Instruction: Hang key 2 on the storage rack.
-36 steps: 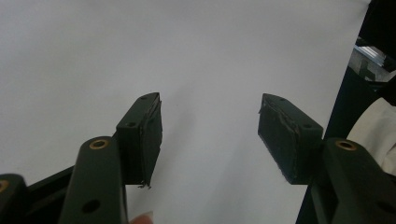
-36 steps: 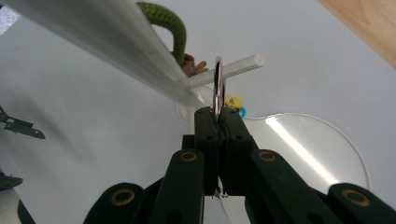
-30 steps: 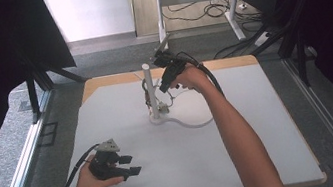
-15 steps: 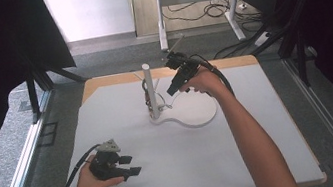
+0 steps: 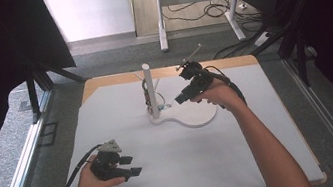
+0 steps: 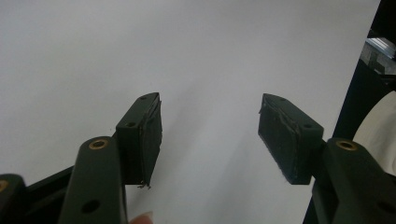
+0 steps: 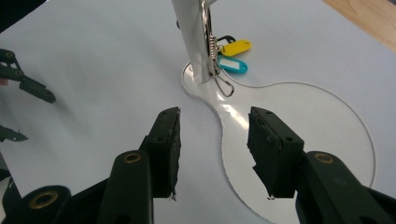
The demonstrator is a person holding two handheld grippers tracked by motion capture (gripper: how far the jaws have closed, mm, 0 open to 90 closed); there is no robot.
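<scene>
At the near left of the white table cover [image 5: 263, 144], the left gripper [image 5: 128, 165] rests low in the person's hand, its jaws spread apart with only bare white surface between them. Farther off, right of centre, the right gripper [image 5: 181, 96] hangs above the clear round base plate [image 5: 201, 116], jaws likewise parted and empty. Just left of it stands the white upright post [image 5: 150, 91], with metal rings, a yellow key tag [image 7: 236, 47] and a teal key tag [image 7: 232, 65] at its foot.
</scene>
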